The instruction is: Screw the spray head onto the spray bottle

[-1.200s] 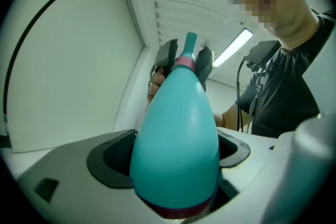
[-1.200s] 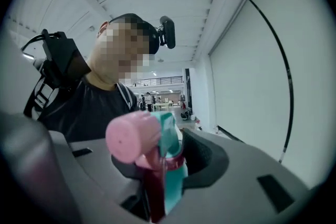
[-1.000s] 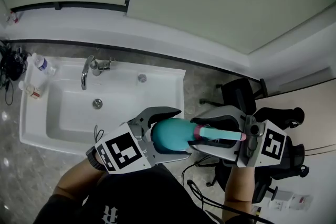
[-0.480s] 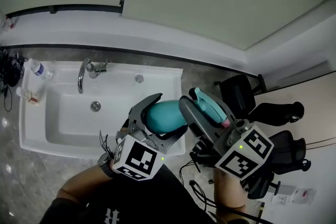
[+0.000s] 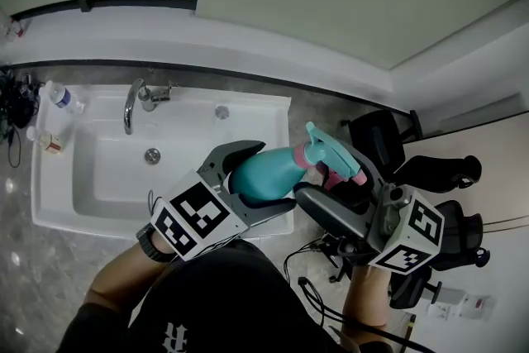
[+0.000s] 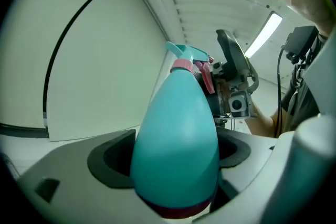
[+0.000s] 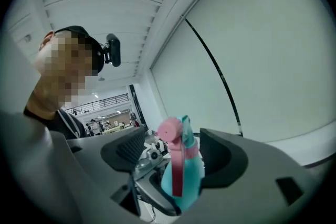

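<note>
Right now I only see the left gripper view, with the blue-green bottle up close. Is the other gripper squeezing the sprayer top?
Observer: No. In the right gripper view, the right gripper's jaws have just been opening. The spray head sits between them, unpressed.
Operator: What's behind the bottle?
Observer: In the head view, the spray bottle shows over the near corner of a white sink.
Operator: Does it have a tap?
Observer: Yes, a shiny tap at its far edge.
</note>
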`<state>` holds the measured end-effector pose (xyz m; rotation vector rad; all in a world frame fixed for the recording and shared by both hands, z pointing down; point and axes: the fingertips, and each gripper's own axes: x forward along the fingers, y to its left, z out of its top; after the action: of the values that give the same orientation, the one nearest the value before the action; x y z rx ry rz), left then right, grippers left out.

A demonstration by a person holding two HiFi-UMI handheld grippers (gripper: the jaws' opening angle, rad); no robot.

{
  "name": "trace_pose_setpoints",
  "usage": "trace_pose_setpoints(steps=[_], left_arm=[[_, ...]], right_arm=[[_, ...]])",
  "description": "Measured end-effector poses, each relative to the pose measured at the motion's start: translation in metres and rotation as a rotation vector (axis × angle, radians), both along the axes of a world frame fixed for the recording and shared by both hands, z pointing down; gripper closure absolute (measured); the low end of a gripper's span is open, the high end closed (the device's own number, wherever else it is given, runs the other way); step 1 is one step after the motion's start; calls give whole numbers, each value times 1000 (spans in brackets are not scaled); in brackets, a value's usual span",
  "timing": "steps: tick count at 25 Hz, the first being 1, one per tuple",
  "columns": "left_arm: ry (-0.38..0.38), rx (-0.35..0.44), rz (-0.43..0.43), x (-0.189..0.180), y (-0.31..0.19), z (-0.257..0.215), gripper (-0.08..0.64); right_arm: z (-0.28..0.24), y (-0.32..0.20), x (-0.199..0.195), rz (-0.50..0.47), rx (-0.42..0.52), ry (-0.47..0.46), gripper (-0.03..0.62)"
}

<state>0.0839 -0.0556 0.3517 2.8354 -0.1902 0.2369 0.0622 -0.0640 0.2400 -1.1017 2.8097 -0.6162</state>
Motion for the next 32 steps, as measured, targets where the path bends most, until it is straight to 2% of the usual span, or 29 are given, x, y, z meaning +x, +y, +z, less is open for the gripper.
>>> trace_pose_setpoints(steps=[3,5,8,10,11,14,16,18,20,22,26,30,32], left_arm=[[17,-17,35,-3,3,-6,129],[36,-41,82,-3,7,-11,129],[82,-85,205,-4,22,-19,129],[115,-112,306,-5,36,-27,129],[129,-125,361,-5,44,-31,129],[181,-179,551,-7,73,-46,129],[225,-225,686,-14,93,-54,129],[261,-264,804,-26,109,-56,129],[283,-295,893,-33,121,-57,129],[292,-324,954,-29,132,-62,129],[310,-374,1021,-20,144,-73,127],[313,-396,1034,-18,142,-73,127],[332,-410,1017,-19,134,-74,129]], right_arm=[[-15,19,11,-35,50,-10,291],[-33,32,24,-54,118,-44,291],[-61,44,56,-131,258,-175,292],[-65,47,76,-257,333,-258,293],[-61,48,81,-332,360,-265,293],[-40,48,79,-540,385,-214,293],[-30,51,59,-694,363,-207,293],[-23,64,23,-892,343,-221,293],[-21,82,-8,-1078,341,-238,293],[-30,96,-19,-1194,354,-287,293],[-54,105,-18,-1265,403,-394,293],[-60,104,-23,-1249,410,-395,295],[-60,99,-27,-1202,397,-384,393]])
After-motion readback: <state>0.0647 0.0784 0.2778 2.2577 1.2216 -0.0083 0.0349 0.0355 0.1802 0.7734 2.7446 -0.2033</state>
